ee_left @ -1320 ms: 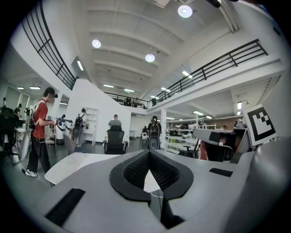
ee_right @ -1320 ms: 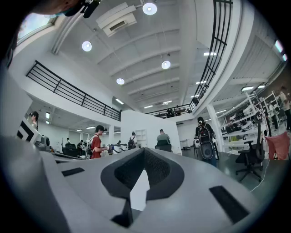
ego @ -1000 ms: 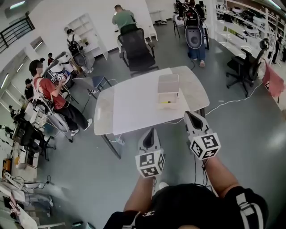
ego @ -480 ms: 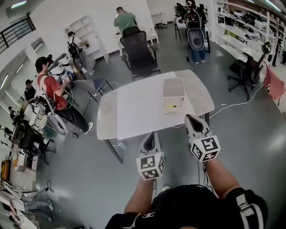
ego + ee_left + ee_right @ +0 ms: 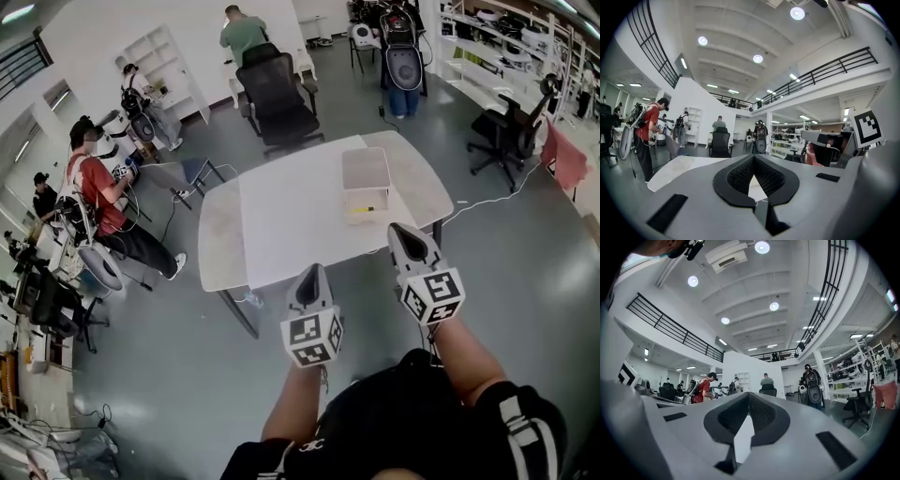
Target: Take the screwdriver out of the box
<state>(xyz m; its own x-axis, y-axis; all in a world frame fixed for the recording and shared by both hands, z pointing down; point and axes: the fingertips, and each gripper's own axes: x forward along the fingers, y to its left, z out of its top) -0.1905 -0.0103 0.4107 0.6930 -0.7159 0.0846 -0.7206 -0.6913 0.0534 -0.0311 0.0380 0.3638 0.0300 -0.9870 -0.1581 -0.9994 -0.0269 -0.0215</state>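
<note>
Left gripper [image 5: 310, 275], right gripper [image 5: 410, 232] both closed, empty, short of table [image 5: 281, 220]. Approach box [image 5: 366, 173] squarely, open jaws early (lid may need lifting first).

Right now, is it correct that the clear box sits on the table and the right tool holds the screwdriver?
No: the box sits on the table, but the right tool is shut on nothing, as the right gripper view shows.
</note>
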